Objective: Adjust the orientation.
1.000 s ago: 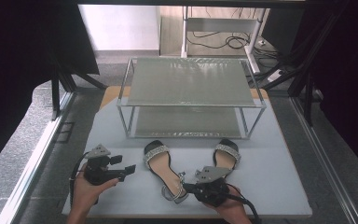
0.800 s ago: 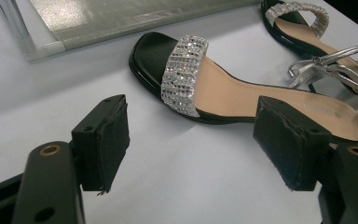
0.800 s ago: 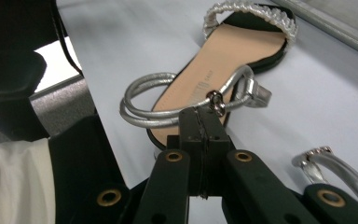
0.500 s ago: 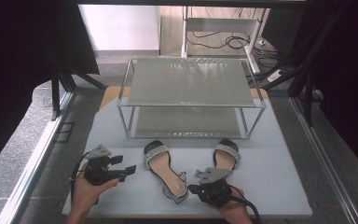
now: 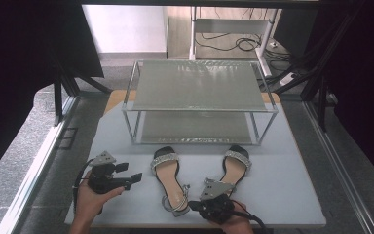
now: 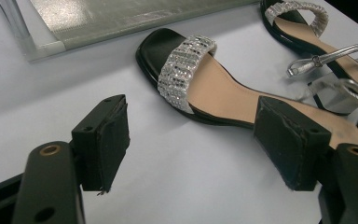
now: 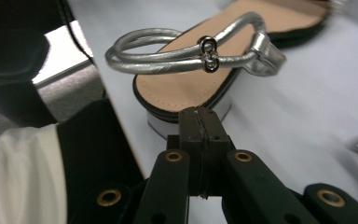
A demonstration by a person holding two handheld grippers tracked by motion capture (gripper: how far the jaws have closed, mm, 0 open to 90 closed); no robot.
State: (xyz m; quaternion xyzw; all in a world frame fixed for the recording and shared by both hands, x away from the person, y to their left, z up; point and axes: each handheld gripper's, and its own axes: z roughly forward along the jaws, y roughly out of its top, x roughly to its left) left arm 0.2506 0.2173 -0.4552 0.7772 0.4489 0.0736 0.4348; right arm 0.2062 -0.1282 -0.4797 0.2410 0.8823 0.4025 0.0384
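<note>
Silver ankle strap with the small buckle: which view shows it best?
The right gripper view: the silver ankle strap loops close above the heel, its buckle sharp. The left gripper view catches a strap sideways at the frame's edge. In the high view it is a tiny loop.

2 sandals (image 5: 168, 178) lie before a 2-tier rack (image 5: 197, 100), a hand-held gripper (image 5: 134, 175) beside them.

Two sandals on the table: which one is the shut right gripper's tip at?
The right sandal, the one nearer the table's right edge. The right gripper, jaws shut, sits at its heel; the left sandal lies between the two grippers.
</note>
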